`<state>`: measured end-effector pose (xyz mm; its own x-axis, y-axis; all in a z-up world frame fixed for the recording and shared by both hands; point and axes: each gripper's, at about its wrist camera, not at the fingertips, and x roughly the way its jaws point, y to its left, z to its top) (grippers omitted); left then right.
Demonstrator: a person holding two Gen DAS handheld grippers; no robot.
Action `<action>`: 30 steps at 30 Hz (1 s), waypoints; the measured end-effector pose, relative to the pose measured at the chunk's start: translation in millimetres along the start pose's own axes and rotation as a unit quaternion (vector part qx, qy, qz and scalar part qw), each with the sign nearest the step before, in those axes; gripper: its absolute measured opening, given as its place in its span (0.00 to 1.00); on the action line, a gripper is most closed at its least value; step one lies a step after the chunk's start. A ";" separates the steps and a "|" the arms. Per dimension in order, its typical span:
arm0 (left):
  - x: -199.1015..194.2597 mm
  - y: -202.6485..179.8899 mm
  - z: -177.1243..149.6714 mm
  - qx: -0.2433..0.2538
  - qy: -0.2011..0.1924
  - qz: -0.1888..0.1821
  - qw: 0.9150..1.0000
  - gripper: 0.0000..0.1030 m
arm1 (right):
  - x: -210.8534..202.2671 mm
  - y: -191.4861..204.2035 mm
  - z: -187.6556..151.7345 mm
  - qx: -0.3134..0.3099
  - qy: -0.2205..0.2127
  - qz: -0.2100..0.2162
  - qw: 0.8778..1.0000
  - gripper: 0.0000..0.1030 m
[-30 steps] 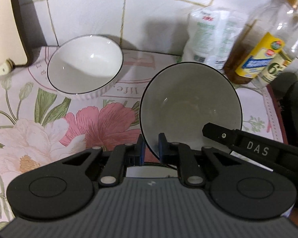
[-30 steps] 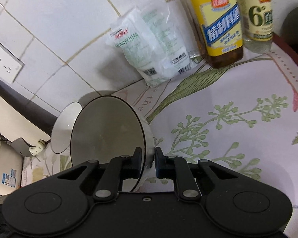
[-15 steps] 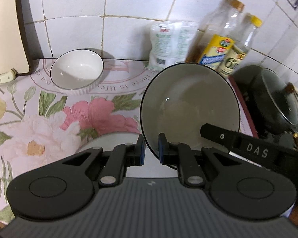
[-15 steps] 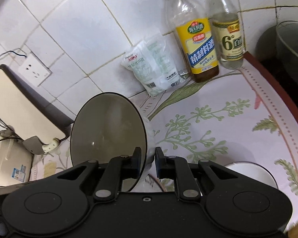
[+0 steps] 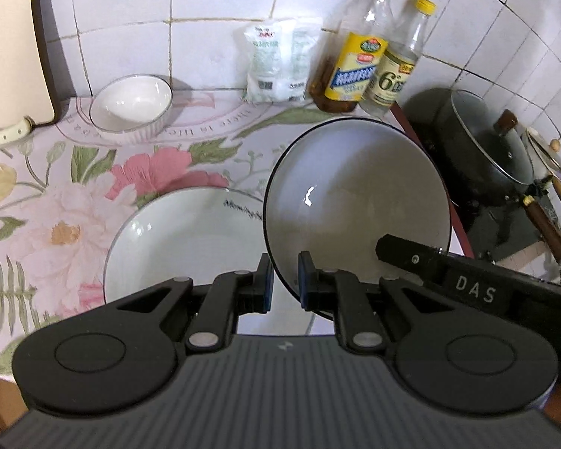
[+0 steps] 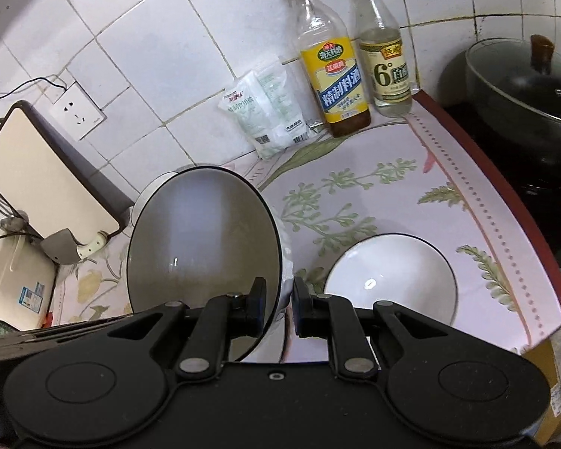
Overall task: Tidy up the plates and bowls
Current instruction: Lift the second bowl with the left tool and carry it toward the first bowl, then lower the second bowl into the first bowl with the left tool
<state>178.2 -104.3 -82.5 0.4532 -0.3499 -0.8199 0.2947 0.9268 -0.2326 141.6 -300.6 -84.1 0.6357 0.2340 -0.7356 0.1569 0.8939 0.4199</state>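
Observation:
A white bowl with a black rim (image 5: 355,202) hangs tilted above the flowered mat, held from two sides. My left gripper (image 5: 283,280) is shut on its near rim. My right gripper (image 6: 278,303) is shut on the opposite rim of the same bowl (image 6: 202,247); one of its fingers (image 5: 404,254) shows at the bowl's right edge in the left wrist view. Under the bowl lies a large white plate (image 5: 183,247). A small ribbed bowl (image 5: 131,106) stands by the wall. Another white bowl (image 6: 389,284) sits on the mat to the right.
Two bottles (image 6: 333,71) (image 6: 385,63) and a white bag (image 6: 269,112) line the tiled wall. A dark pot with a glass lid (image 6: 523,86) sits on the stove at right. A cutting board (image 6: 45,172) and a rice cooker (image 6: 15,280) stand at left.
Both grippers have drawn back and up from the wall with the bowl between them. The large plate and the other white bowl have come into view below.

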 end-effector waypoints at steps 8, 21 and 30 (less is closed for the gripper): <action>-1.3 -18.0 -12.3 0.007 0.009 -0.007 1.000 0.11 | -13.0 -17.8 -11.0 0.009 0.008 -0.003 1.000 0.18; 29.8 -64.5 -20.7 0.037 0.039 -0.004 0.999 0.11 | -22.9 -66.1 -24.5 0.023 -0.019 -0.014 0.999 0.19; 53.6 -79.1 -21.4 0.038 0.041 -0.005 0.998 0.11 | -13.7 -91.7 -29.0 0.021 -0.044 -0.008 0.999 0.20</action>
<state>161.2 -193.5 -119.2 0.3800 -0.3441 -0.8586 0.3638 0.9090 -0.2033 96.5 -374.7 -128.0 0.6967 0.1835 -0.6935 0.1982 0.8799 0.4319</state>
